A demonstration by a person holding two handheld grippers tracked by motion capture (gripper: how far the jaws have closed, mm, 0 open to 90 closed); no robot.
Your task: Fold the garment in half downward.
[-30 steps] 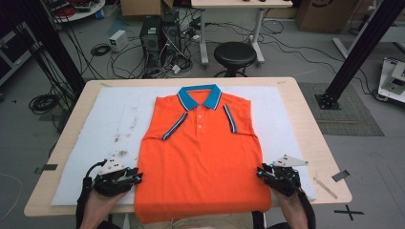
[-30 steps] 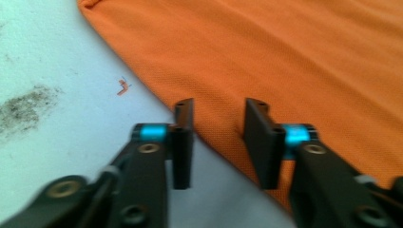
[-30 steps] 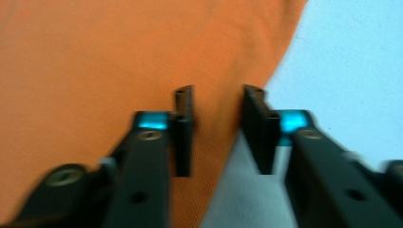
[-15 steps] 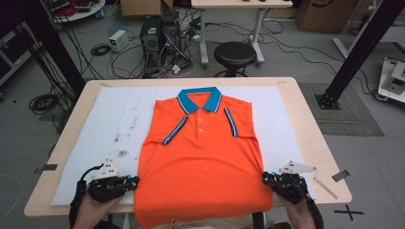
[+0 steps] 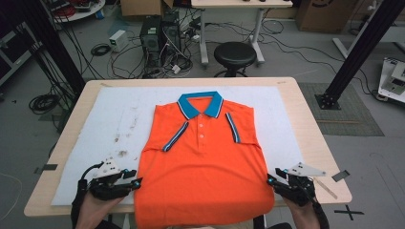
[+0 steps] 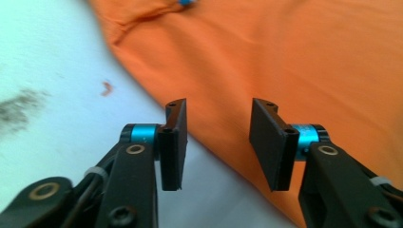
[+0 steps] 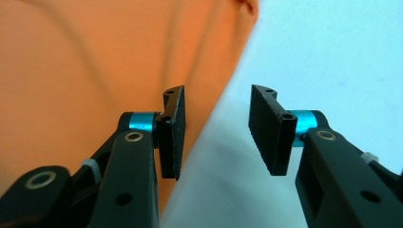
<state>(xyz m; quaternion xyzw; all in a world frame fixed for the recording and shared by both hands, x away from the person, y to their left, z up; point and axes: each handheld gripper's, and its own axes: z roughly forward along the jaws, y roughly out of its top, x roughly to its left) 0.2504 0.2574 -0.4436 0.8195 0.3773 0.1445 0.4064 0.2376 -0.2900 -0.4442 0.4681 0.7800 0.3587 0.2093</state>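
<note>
An orange polo shirt [image 5: 203, 167] with a blue collar lies flat, face up, on the white mat [image 5: 119, 114]. My left gripper [image 5: 136, 182] sits at the shirt's lower left edge, and my right gripper [image 5: 271, 180] at its lower right edge. Both have just been opening their jaws and now stand open. In the left gripper view, the left gripper [image 6: 217, 137] hovers over the shirt's [image 6: 285, 57] side edge, and its pads grip nothing. In the right gripper view, the right gripper [image 7: 216, 133] straddles the shirt's [image 7: 85, 71] edge the same way, with no cloth pinched.
The wooden table [image 5: 315, 143] carries the mat, which has dark smudges [image 5: 122, 153] at its left. A strip of tape [image 5: 340, 175] lies near the table's right corner. A black stool [image 5: 235, 53] and a tangle of cables stand on the floor beyond the far edge.
Both grippers have shifted slightly outward and toward the near edge, away from the shirt's sides. The shirt stays flat on the mat.
</note>
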